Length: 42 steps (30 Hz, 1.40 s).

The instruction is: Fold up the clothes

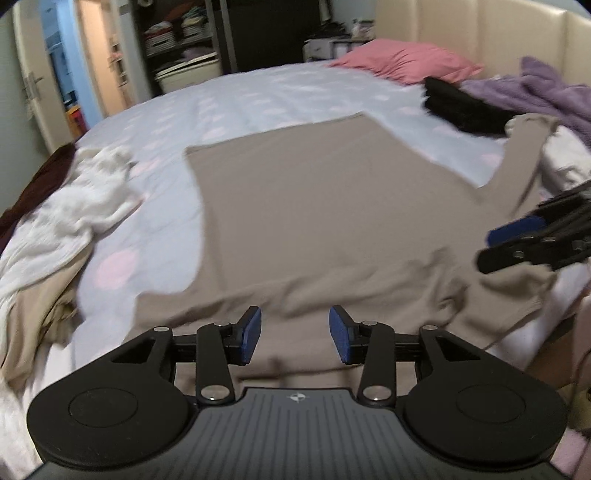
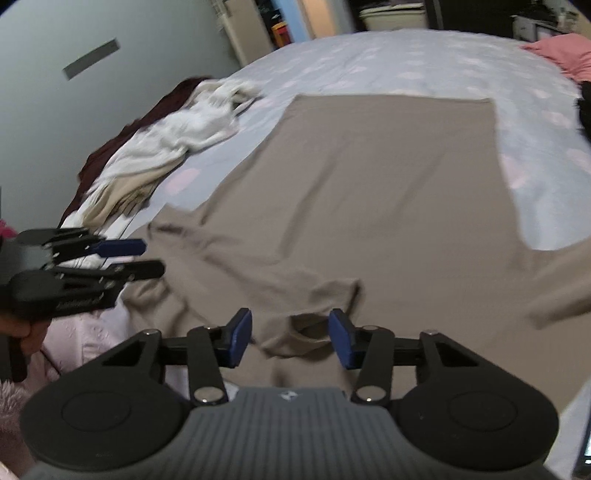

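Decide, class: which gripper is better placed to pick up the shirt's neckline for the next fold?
Right, probably. The right gripper stands open astride the collar of the tan shirt. The left gripper, also open, sits over plain shoulder fabric, off to the side.

Both grippers (image 1: pixel 294 334) (image 2: pixel 290 339) part-open, empty.

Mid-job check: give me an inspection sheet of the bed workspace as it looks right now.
Surface: bed, pale dotted sheet.
Job's things: taupe shirt spread flat, near hem rumpled.
Clutter: white garment pile at left; black clothes, purple blanket at right; pink pillow far.
Grippers: left tool open above the hem, holding nothing; right tool open over a fold, pads clear.
Cables: nothing seen.
Surroundings: shelves, open doorway.
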Each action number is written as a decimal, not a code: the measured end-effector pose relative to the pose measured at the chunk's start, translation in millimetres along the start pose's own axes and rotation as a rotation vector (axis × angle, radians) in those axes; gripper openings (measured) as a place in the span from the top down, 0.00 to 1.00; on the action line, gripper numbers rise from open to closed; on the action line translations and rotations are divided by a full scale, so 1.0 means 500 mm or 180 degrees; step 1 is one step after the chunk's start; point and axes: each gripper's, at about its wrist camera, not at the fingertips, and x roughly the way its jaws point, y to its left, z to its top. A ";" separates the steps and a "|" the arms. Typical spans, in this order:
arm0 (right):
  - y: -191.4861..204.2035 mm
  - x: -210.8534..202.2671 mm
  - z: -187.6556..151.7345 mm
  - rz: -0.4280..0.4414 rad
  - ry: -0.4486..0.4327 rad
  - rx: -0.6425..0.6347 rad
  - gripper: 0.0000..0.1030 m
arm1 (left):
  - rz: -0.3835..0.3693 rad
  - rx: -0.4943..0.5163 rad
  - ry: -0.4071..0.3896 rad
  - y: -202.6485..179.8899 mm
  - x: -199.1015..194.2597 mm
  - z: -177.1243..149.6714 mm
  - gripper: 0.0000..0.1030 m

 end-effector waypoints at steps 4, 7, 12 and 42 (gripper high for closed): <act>0.006 0.047 -0.003 -0.0020 0.0221 -0.0078 0.58 | 0.0042 -0.0267 0.0095 0.039 0.009 -0.013 0.63; -0.004 0.065 0.001 0.0100 0.0301 -0.0053 0.89 | 0.0162 -0.0365 0.0167 0.062 0.014 -0.020 0.63; -0.014 0.017 0.034 0.0225 0.0086 0.0031 0.98 | 0.0277 -0.0604 0.0388 0.100 0.031 -0.038 0.62; -0.143 -0.113 -0.014 -0.0325 0.0934 -0.0012 0.78 | 0.0325 -0.0933 0.0536 0.125 0.013 -0.033 0.62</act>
